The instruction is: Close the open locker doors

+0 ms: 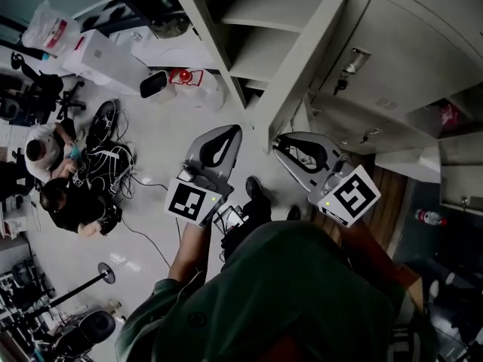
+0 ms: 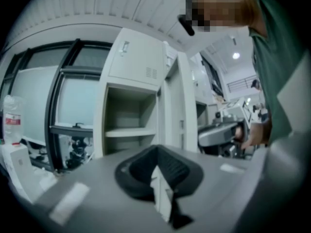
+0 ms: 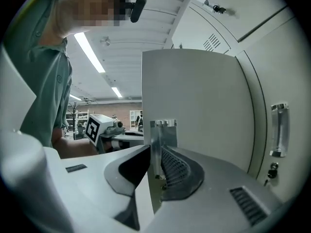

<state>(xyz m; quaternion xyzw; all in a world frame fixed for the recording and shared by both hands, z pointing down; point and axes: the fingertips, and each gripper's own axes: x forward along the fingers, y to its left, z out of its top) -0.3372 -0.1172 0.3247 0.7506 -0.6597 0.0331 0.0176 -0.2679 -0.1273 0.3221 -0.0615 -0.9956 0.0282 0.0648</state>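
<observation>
Jaws pressed together, empty, on left gripper (image 2: 158,177) and right gripper (image 3: 158,152); the open locker door (image 1: 302,66), upper centre, looks light, stiff sheet metal, best pushed near its free edge.

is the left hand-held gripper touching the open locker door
Apart. The left gripper view shows it: the left hand-held gripper has its jaws shut and points toward the open locker door, which stands well beyond the tips with a visible gap.
</observation>
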